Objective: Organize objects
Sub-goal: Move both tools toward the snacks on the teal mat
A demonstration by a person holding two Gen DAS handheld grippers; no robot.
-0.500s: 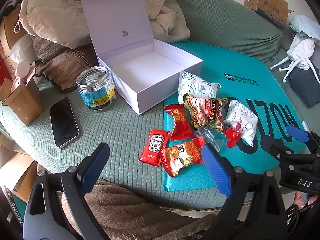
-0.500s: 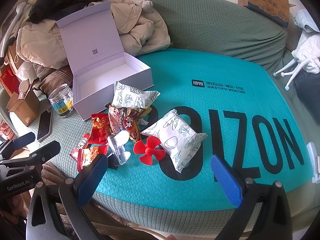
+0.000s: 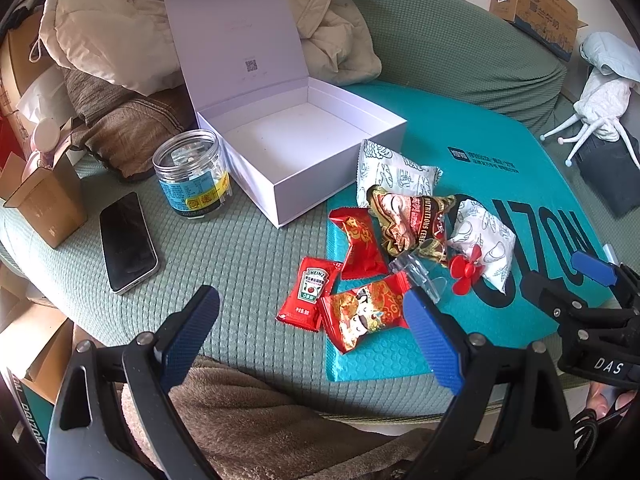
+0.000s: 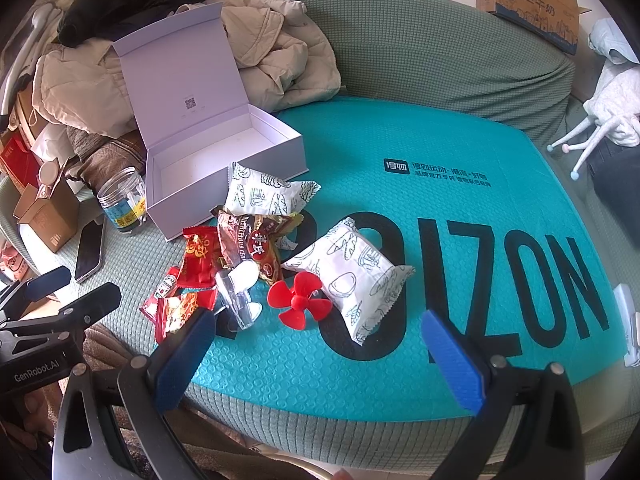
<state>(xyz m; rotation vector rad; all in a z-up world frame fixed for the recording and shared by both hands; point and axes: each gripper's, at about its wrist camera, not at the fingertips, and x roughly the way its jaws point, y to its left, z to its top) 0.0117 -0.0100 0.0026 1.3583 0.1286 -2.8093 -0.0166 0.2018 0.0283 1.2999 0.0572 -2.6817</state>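
Currently your left gripper (image 3: 312, 336) spread wide, empty; right gripper (image 4: 320, 354) likewise wide, empty. Snack pile just ahead of left fingers: Heinz ketchup sachet (image 3: 306, 294) dead centre between tips, long axis running away from you. Left hand nearer; red propeller (image 4: 298, 300) sits ahead of right. Open white box (image 3: 296, 148) beyond pile, empty. Mat reads "OIZON"; right gripper's body reads "DAS", left's "GenRobot.AI".

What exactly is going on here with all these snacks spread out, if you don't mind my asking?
A person holds two handheld grippers over a sofa, tidying up. The left gripper and right gripper are both open and empty. Snack packets, a ketchup sachet and a red propeller lie loose beside an open white box, which holds nothing yet.
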